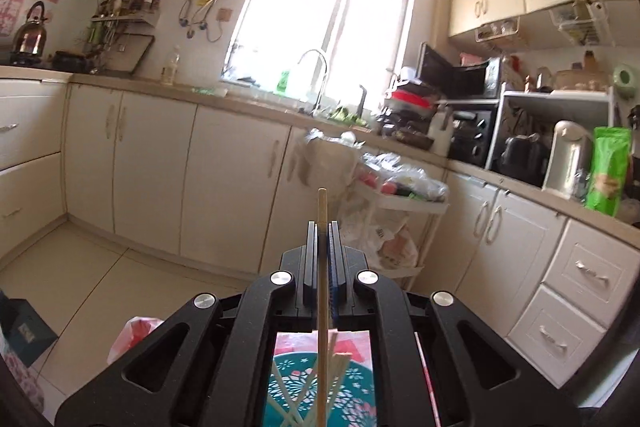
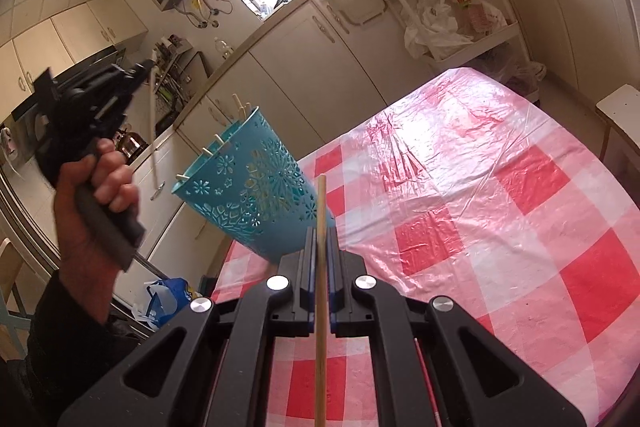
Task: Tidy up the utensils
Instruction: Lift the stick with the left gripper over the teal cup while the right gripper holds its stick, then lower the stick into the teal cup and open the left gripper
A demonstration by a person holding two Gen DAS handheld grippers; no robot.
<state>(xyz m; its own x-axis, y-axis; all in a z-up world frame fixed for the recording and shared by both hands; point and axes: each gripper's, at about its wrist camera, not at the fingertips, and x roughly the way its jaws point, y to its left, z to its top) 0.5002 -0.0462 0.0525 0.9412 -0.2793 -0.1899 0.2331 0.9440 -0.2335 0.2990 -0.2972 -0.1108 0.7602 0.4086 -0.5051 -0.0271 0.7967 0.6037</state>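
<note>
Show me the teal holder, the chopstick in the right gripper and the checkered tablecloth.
teal holder (image 2: 256,195), right wrist view, patterned side wall.
chopstick (image 2: 321,199), right wrist view, upper shaft.
checkered tablecloth (image 2: 500,211), right wrist view, bare middle.

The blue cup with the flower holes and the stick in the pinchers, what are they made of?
The blue cup looks like smooth, slightly shiny moulded plastic, going by its even colour and neatly cut flower holes. The stick in the right gripper seems to be pale matte wood or bamboo: tan, thin and straight. Which of the two cannot be told.
</note>
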